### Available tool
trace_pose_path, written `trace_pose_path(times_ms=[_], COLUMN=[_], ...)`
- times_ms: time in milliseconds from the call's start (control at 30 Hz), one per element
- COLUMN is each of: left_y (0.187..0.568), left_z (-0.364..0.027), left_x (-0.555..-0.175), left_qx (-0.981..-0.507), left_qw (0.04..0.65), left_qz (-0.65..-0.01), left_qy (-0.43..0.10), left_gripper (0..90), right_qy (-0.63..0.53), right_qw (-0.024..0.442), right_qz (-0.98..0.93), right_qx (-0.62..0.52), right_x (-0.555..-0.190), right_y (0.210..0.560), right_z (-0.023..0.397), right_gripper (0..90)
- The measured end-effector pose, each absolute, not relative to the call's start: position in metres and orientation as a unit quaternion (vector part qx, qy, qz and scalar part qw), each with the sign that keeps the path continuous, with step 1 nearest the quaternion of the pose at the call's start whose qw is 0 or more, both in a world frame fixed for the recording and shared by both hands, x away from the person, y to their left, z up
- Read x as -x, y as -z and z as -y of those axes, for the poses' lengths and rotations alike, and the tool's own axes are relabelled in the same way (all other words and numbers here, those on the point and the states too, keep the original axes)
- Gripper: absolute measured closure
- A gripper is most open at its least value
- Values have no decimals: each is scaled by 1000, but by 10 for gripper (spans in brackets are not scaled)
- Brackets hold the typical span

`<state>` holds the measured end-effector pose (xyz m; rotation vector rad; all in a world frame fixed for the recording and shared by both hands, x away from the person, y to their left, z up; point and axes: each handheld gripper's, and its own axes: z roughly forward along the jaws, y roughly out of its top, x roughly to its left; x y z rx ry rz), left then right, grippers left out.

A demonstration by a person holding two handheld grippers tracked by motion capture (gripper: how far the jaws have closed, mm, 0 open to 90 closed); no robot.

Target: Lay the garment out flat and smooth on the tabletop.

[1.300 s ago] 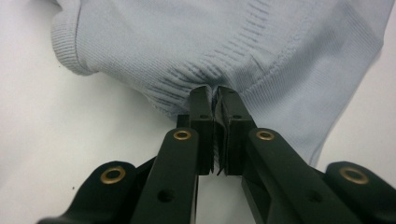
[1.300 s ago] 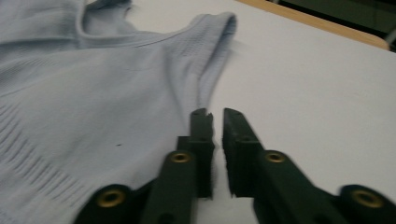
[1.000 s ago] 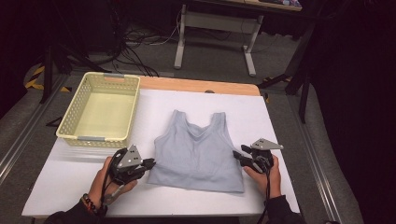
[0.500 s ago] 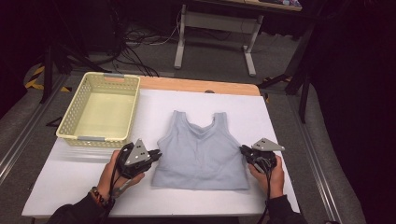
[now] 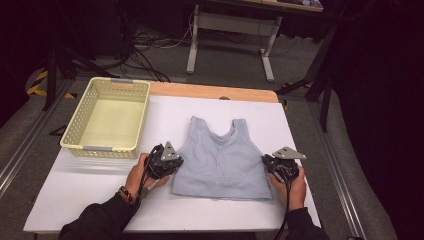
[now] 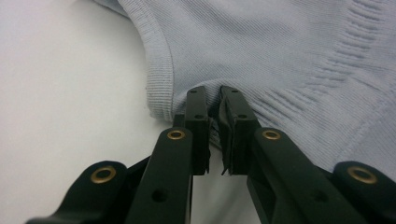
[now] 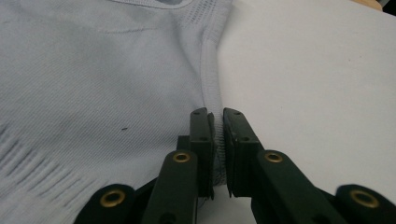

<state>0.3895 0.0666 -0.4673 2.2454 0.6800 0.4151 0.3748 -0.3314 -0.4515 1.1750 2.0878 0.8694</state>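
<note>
Presently catalogued, left to right: cream basket (image 5: 84, 148), far-left on white table (image 5: 90, 200). Left gripper (image 5: 176, 163), jaws pinched nearly together on left side edge of pale blue tank top (image 5: 220, 160). Tank top flat at table's middle, straps away from person. Right gripper (image 5: 265, 161), jaws just closed, clamped on right side seam.

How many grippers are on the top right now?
2. The left gripper is shut on the light blue tank top at its left side edge; the right gripper is shut on its right side edge.
</note>
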Motion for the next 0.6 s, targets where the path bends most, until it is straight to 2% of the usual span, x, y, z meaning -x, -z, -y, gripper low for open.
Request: trace_pose_path(times_ms=[100,133,300,400,433,467,600], left_y=[467,465,450,444,439,438,438], left_z=[-67,-68,-73,-75,-77,-77,-78], left_x=[-389,-388,-379,-373,-366,-363,-342], left_qx=[-874,-872,-861,-856,-856,-857,-862], left_qw=[373,377,402,412,422,427,425], left_qz=[-266,-262,-244,-239,-226,-220,-204], left_qy=[-162,-171,-193,-200,-194,-189,-184], left_gripper=[824,823,810,751,751,709,595], right_qy=[-331,-338,-366,-380,-385,-393,-390], right_qw=[294,296,310,313,313,314,313], right_qz=[-782,-775,-757,-753,-755,-759,-771], right_qx=[-439,-443,-445,-437,-429,-413,-394], right_x=[-374,-373,-365,-361,-359,-354,-343], right_y=[451,450,442,437,434,429,426], right_z=[331,333,339,339,338,334,327], right_gripper=[790,727,658,711,743,809,860])
